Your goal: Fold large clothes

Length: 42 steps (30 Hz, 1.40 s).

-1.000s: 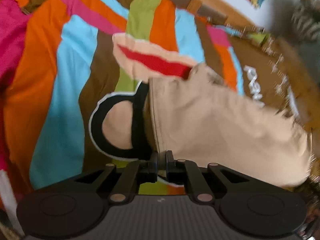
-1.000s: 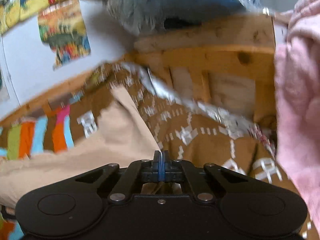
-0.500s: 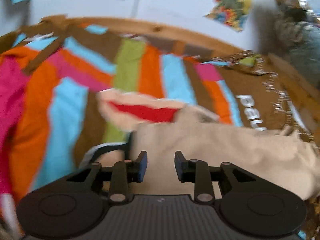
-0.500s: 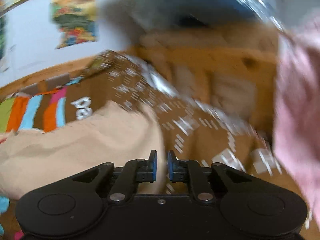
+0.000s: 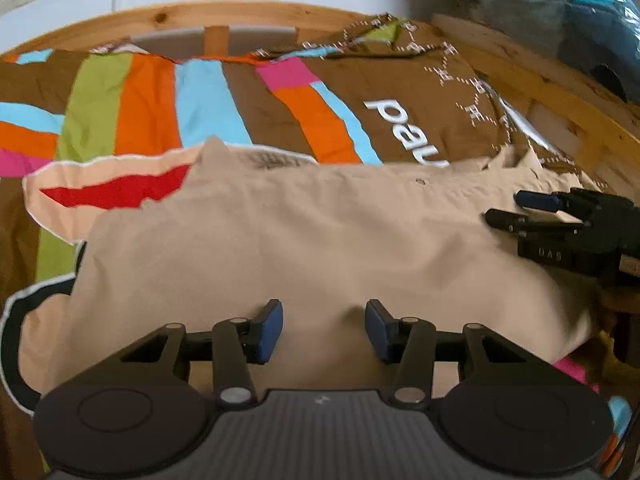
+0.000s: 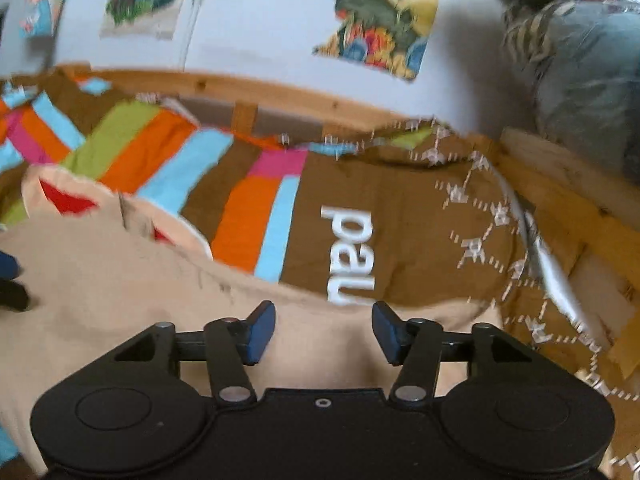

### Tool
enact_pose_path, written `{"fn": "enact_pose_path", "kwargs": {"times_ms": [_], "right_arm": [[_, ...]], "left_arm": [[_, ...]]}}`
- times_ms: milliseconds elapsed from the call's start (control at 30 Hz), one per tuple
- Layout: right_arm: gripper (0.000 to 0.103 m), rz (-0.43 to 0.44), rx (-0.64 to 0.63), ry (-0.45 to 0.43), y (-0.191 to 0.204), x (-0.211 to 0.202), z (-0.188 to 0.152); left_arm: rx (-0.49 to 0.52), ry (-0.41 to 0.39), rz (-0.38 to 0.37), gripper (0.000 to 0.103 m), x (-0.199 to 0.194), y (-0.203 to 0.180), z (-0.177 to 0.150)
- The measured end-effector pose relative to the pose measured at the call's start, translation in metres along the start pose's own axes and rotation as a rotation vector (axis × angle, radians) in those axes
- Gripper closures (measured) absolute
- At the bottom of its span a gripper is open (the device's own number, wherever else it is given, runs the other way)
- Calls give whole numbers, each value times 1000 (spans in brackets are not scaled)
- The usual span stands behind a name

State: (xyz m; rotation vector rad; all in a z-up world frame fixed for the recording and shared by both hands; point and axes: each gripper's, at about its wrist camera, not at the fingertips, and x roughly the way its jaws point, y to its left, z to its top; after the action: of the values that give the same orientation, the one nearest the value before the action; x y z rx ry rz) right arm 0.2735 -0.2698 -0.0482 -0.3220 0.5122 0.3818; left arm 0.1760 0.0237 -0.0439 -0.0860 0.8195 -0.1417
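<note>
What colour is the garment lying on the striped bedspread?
Plain beige garment, no pattern; clearest in the left wrist view.

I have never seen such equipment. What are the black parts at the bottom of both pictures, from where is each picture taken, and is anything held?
There is no robot. A person holds one hand-held gripper in each hand, and a wide-angle camera on each looks forward along its two fingers. The black parts are those tools. One picture comes from the left hand-held gripper, the other from the right hand-held gripper; the right one also shows at the right edge of the left view. Both are above a beige garment, which lies on a striped bedcover inside a wooden bed frame. The jaws of both have just been opening; they stand apart with the cloth lying beneath, not pinched. So nothing is held.
</note>
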Motion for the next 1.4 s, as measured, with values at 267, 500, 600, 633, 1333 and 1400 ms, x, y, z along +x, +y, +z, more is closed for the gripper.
{"fn": "enact_pose_path", "kwargs": {"times_ms": [267,500,600,633,1333,1400], "right_arm": [[47,-38,46,43,18,-13,-57],[47,-55,22,33,26,-9,-70],[39,-23,65,42,19,-15,-61],[34,-15,87,27,16,-19,-54],[13,-17,44,-63,23,7,-22],[13,-34,104,-65,20,-18,-30]], "left_arm": [[59,53,11,54,11,-5,-11],[-36,26,-14,54,-1,5,-7],[-110,5,-32,49,-12,13,-5],[-120,11,-29,49,-12,14,-4],[-83,52,39,32,-4,11,-3],[-112,62,31,32,-4,15,-2]]}}
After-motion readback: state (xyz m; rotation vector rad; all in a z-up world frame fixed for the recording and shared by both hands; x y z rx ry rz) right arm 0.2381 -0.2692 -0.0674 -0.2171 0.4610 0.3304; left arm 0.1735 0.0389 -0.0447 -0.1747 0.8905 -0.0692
